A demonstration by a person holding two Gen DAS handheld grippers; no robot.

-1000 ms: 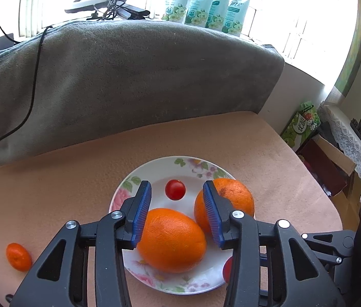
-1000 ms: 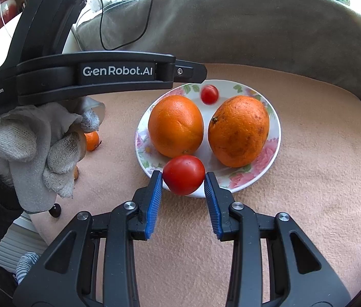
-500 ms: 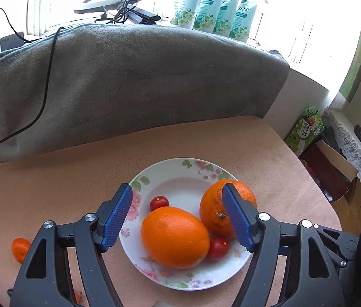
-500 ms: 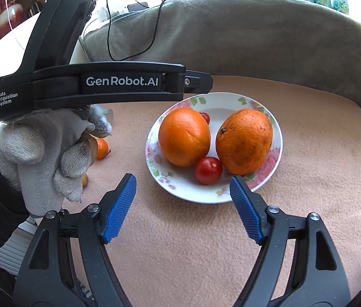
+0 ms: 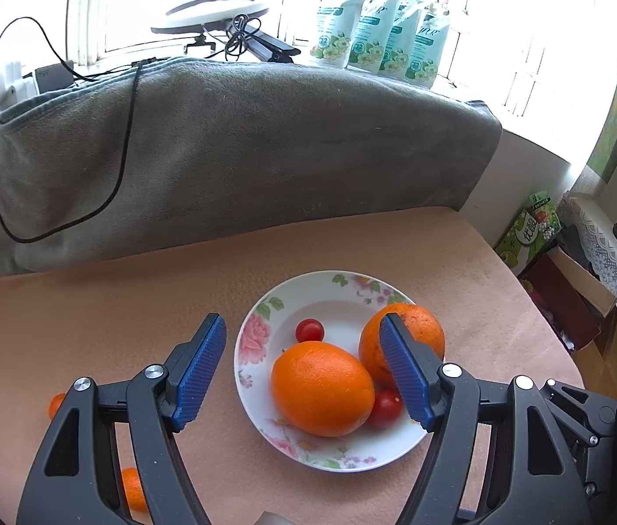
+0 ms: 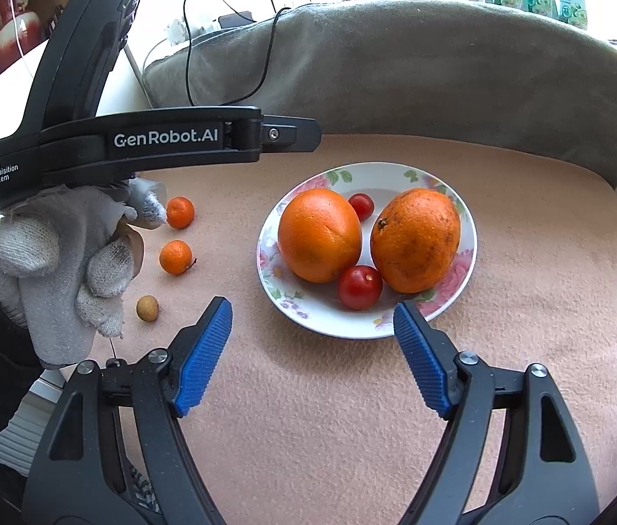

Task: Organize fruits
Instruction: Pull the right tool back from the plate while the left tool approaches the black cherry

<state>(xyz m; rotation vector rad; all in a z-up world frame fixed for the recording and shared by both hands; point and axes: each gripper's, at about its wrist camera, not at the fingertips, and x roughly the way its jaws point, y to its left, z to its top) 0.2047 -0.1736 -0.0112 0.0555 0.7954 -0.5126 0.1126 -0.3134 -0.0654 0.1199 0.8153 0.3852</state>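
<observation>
The floral plate [image 6: 468, 236] already holds two oranges [image 6: 319, 234] and two cherry tomatoes [image 6: 360, 287], one at the plate's 6 o'clock, one near 12. Left on the table [image 6: 352, 415], at the plate's 9 o'clock, are two small mandarins [image 6: 176, 256] and a brown longan [image 6: 147, 307]. Both the left tongs [image 5: 304, 372] and the right tongs [image 6: 312, 354] are released and empty.

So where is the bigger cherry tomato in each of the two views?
Left wrist view: bigger cherry tomato, low right on the plate, wedged between the two oranges, partly hidden behind the right finger.
Right wrist view: same tomato, at the plate's near edge, between the oranges.
Shared landmark: the floral plate.
</observation>
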